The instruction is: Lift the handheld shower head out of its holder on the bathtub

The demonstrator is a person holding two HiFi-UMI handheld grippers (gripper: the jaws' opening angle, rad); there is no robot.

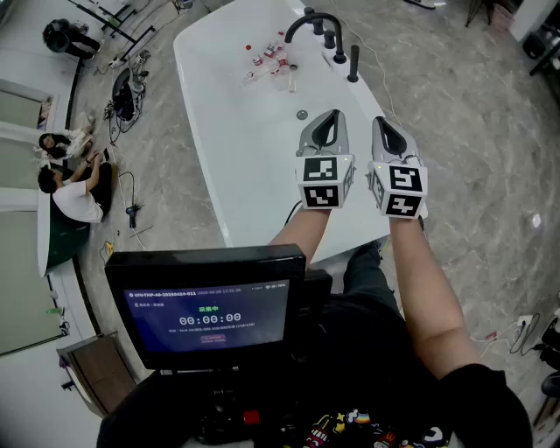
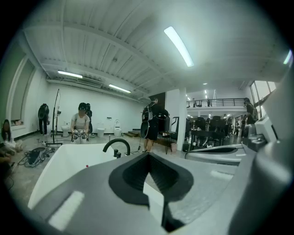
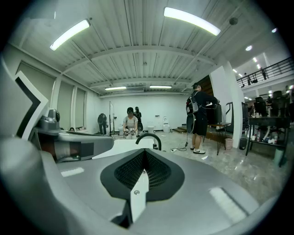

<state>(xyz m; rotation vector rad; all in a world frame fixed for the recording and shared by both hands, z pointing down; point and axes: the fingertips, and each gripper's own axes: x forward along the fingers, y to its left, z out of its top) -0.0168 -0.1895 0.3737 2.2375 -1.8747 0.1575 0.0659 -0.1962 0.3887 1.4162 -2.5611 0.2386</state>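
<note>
Grey marble-veined floor tiles (image 1: 472, 96) spread across a large open hall. White walls (image 3: 151, 103) rise to a ribbed white ceiling (image 3: 138, 46) with long strip lights (image 3: 190, 20). A white square pillar (image 2: 183, 117) stands mid-room, with a railed mezzanine (image 2: 216, 102) and a tall window (image 2: 259, 92) to its right. Dark desks and chairs (image 2: 209, 131) stand below the mezzanine. Cables (image 1: 122, 96) lie tangled on the floor.

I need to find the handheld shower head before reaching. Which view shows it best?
The head view: the handheld shower head stands upright in its holder on the bathtub rim, beside the black faucet. Both gripper views show the faucet's arch, but the shower head cannot be made out there.
</note>
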